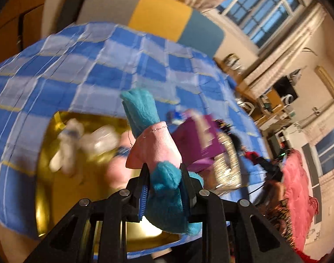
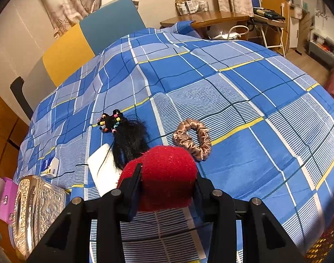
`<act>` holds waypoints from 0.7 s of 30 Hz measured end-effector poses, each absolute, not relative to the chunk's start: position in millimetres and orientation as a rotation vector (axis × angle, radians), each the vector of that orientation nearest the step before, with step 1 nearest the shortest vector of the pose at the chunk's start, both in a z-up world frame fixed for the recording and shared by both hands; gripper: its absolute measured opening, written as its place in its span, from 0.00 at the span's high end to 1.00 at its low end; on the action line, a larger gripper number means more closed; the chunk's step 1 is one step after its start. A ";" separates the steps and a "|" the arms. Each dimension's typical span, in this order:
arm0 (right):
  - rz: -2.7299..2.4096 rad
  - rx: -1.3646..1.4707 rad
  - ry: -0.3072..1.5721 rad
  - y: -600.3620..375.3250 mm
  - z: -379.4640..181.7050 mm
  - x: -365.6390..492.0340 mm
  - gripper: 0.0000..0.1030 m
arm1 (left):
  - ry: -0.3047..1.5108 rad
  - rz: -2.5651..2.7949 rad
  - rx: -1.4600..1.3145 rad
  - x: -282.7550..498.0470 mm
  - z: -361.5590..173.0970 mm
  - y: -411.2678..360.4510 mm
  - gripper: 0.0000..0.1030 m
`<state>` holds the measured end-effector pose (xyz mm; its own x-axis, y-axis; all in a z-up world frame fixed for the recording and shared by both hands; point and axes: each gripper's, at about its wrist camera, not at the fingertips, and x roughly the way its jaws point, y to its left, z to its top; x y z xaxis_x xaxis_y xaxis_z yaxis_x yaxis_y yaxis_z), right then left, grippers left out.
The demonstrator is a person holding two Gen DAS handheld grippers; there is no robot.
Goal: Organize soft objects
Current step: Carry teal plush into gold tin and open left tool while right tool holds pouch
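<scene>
My left gripper (image 1: 164,183) is shut on a pink and teal plush toy (image 1: 154,144), held above a gold tray (image 1: 46,175) that holds a white plush (image 1: 68,144) and a pink plush (image 1: 116,171). The left wrist view is blurred. My right gripper (image 2: 167,182) is shut on a red foam ball (image 2: 167,175), held over the blue plaid bedspread (image 2: 232,83). A beige satin scrunchie (image 2: 193,139) lies just beyond the ball. A black hair piece with coloured ties (image 2: 125,135) lies to its left, partly on a white cloth (image 2: 103,171).
A silver embossed tissue box (image 2: 35,208) and a purple box (image 2: 4,199) stand at the left; both also show in the left wrist view, silver box (image 1: 228,160), purple box (image 1: 199,142). A small blue-white packet (image 2: 49,166) lies nearby. A wooden desk (image 2: 210,19) stands past the bed.
</scene>
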<state>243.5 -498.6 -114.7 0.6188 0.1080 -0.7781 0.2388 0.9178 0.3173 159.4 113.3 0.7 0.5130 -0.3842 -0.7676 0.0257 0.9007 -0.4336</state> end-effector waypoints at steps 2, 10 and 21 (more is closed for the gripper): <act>-0.080 0.426 0.905 -500.3 -115.0 243.0 0.60 | 1.048 -0.218 -0.384 152.8 -14.4 125.3 0.76; -0.073 0.418 0.884 -498.2 -111.8 242.4 0.60 | 1.222 -0.113 -0.337 147.0 -77.0 166.5 0.76; -0.081 0.391 0.877 -495.0 -111.0 243.3 0.60 | 1.315 0.090 0.065 155.5 -117.1 174.9 0.69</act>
